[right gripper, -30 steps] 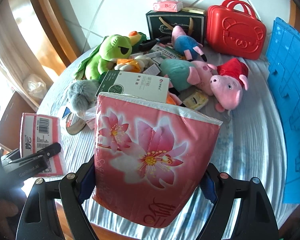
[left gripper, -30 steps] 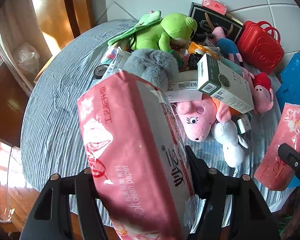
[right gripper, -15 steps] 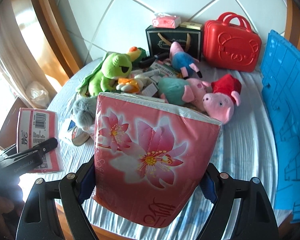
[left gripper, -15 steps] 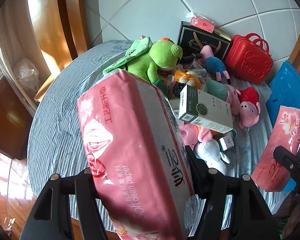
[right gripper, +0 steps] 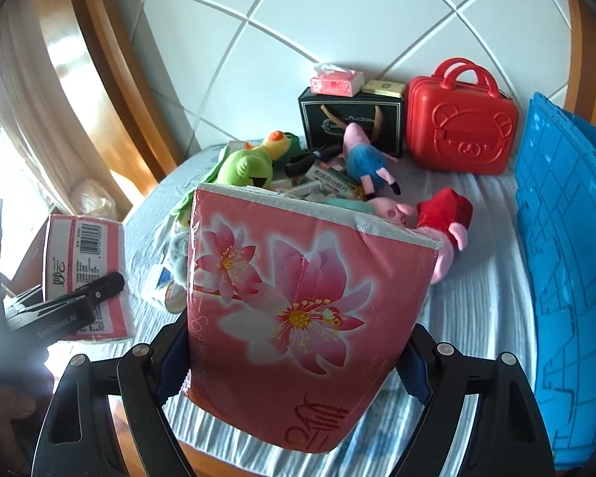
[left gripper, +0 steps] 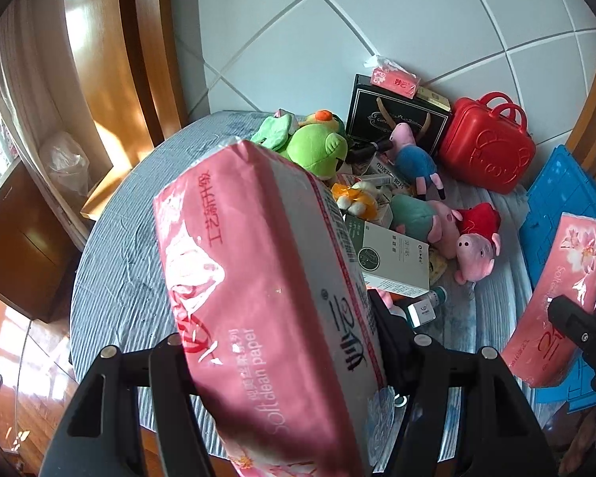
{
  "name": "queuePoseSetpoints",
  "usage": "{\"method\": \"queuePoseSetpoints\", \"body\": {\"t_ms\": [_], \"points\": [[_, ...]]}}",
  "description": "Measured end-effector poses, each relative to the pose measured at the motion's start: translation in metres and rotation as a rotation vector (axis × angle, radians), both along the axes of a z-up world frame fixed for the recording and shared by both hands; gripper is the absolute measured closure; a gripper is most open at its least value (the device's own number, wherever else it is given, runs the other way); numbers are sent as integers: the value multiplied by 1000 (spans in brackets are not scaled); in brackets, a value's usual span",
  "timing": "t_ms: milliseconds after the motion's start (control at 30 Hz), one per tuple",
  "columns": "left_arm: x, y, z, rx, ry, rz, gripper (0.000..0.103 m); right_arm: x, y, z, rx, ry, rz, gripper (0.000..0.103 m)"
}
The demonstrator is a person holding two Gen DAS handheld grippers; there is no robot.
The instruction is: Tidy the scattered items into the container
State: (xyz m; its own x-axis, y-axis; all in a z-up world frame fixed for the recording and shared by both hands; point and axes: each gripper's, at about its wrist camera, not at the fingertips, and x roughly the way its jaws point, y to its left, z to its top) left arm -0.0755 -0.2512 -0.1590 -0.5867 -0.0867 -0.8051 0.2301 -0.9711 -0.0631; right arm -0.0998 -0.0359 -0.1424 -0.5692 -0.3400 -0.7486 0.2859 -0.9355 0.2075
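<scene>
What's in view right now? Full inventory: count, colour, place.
tissue packs: 2, pink, one in each gripper
small tissue pack: 1, pink, on the black box
black box: 1, black, by the wall
red case: 1, red, right of the black box
blue crate: 1, blue, right edge
frog plush: 1, green, far side of the pile
pig plushes: at least 3, mostly pink, mid-pile
green-white carton: 1, on the pile
tablecloth: 1, blue-grey, striped
left gripper: black, shut on a pack
right gripper: black, shut on a pack
</scene>
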Motion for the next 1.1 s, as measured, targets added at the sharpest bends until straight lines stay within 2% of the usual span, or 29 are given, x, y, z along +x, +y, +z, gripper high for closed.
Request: {"method": "queuePoseSetpoints", "body": {"t_ms": [600, 1100], "points": [[0, 64, 69, -55, 60, 88, 40, -17, 60, 46, -54, 45, 103, 18], [-20, 112, 104, -100, 95, 97, 40, -34, 96, 80, -118, 77, 162, 18]]}}
